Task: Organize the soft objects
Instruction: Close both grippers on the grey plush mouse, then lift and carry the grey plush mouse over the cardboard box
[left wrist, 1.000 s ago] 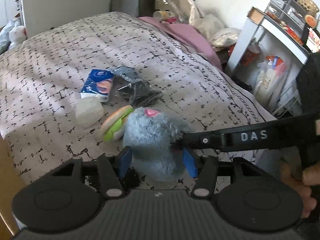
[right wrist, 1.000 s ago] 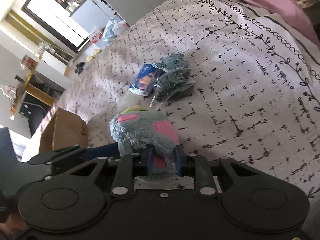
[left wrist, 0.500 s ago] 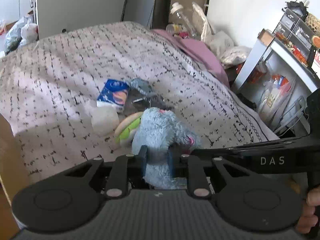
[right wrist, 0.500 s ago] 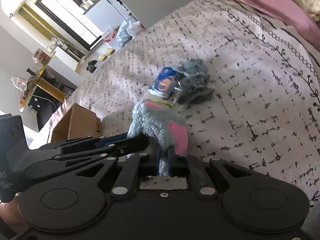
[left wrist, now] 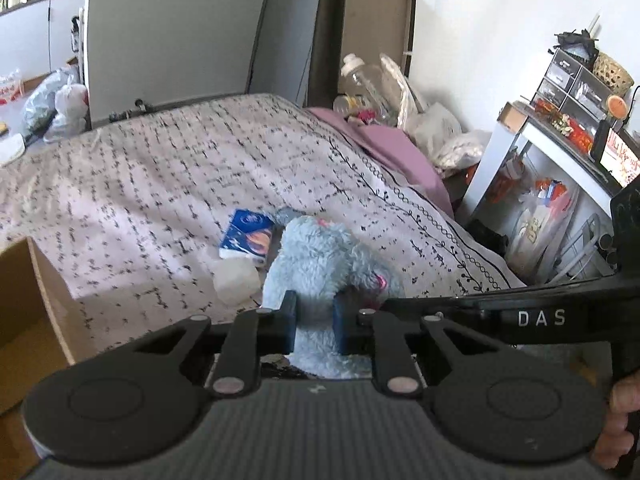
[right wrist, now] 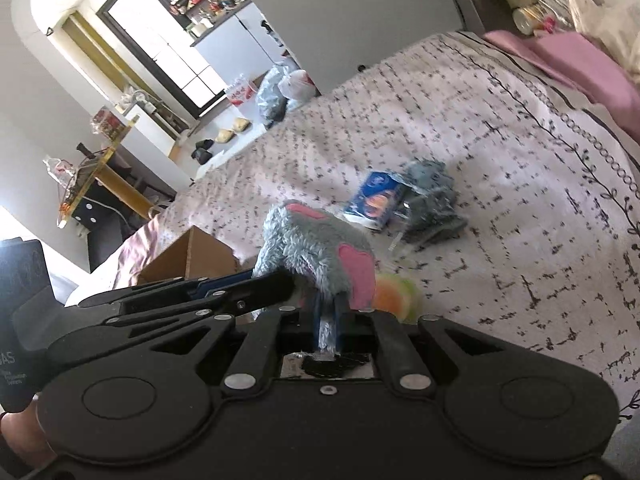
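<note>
Now both grippers clamped on the grey plush toy [left wrist: 320,256]: left gripper [left wrist: 314,326] pinching its fluffy body between blue pads, right gripper [right wrist: 328,320] squeezed tight on a thin tuft by the pink ear. Toy held above the patterned bedspread [left wrist: 160,184], clear of the blue tissue pack [left wrist: 248,238], white soft lump [left wrist: 236,282] and grey bundle [right wrist: 432,204]. Orange-green soft toy [right wrist: 396,294] just behind it. Cardboard box [left wrist: 24,296] at the bed's edge.
</note>
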### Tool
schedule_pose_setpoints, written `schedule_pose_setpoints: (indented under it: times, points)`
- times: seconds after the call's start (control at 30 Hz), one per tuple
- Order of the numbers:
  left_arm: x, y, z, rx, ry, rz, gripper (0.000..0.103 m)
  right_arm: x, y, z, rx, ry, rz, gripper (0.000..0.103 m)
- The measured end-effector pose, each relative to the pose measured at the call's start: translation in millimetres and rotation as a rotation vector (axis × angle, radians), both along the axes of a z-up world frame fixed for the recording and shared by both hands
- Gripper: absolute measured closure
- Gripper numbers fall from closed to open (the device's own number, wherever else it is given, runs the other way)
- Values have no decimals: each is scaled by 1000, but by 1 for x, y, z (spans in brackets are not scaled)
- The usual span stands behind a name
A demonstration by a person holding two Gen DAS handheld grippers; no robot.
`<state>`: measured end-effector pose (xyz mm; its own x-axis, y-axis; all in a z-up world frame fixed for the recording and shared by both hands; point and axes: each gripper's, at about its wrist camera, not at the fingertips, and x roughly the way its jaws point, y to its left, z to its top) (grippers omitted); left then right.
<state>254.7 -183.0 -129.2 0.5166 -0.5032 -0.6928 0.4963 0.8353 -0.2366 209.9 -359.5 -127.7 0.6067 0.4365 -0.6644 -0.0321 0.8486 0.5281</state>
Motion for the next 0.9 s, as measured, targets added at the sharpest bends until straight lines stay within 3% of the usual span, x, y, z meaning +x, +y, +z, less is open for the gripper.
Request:
schedule_pose_setpoints:
  times: [0.23, 0.4, 0.9]
  points:
    - [-10, 26, 19, -26, -42, 47, 86, -4, 26, 23, -43, -77, 43, 96]
    - [-21, 44, 31, 1, -93, 81, 86, -7, 46, 35, -40, -131, 66, 96]
    - [-53, 131, 58, -55, -159, 241, 86, -17, 122, 66, -72, -259, 206, 96]
